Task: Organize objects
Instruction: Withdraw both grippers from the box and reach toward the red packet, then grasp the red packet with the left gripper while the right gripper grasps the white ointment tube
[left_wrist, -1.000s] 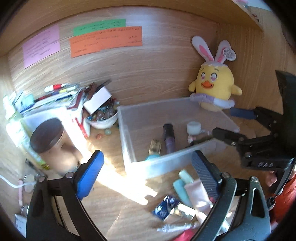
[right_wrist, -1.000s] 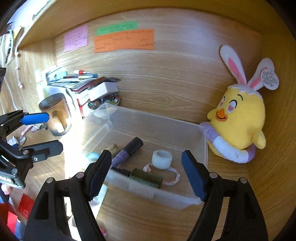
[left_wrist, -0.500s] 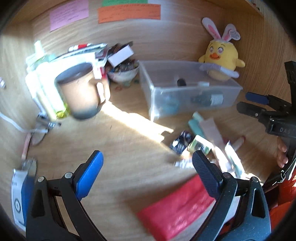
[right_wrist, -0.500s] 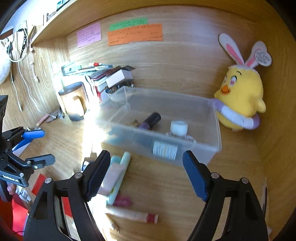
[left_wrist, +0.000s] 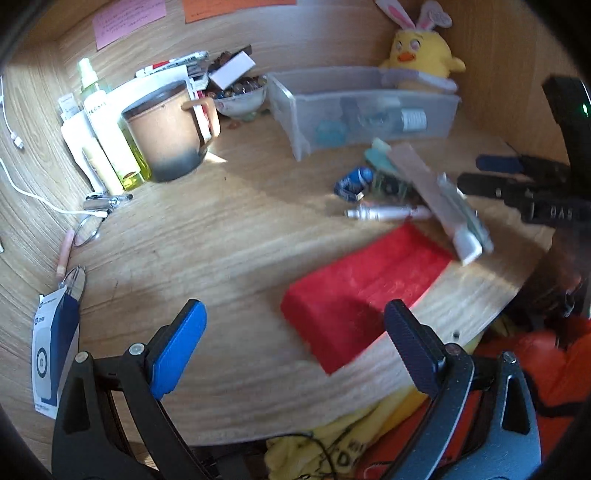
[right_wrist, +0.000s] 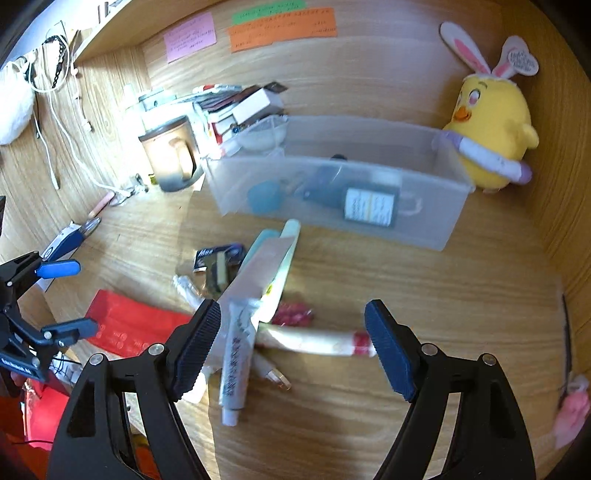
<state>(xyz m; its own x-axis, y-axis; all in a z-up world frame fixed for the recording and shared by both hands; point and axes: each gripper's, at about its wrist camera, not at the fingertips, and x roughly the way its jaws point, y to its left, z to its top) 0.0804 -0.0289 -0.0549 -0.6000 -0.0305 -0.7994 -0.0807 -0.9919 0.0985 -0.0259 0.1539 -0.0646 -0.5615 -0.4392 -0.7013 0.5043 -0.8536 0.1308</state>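
A clear plastic bin (right_wrist: 436, 221) (left_wrist: 303, 122) stands at the back of the desk with a labelled bottle (right_wrist: 369, 206) and small items inside. In front of it lies a heap of tubes (right_wrist: 266, 273) (left_wrist: 443, 199), a white tube (right_wrist: 234, 365), a cream tube with a red cap (right_wrist: 314, 341) and a blue packet (right_wrist: 218, 254). A red pouch (left_wrist: 365, 288) (right_wrist: 129, 325) lies at the desk's front edge. My left gripper (left_wrist: 291, 343) is open and empty above the desk front. My right gripper (right_wrist: 291, 347) is open and empty over the tubes.
A yellow plush chick (right_wrist: 491, 129) sits beside the bin at the back right. A brown mug (left_wrist: 170, 133), bottles (left_wrist: 99, 129), a bowl of beads (left_wrist: 240, 96) and stacked books (right_wrist: 240, 107) crowd the back left. A cable (left_wrist: 33, 188) and glasses (left_wrist: 86, 229) lie at the left.
Both grippers have pulled back and risen away from the bin toward the desk's front. The heap of tubes and the red pouch have come into view. Both stay open.
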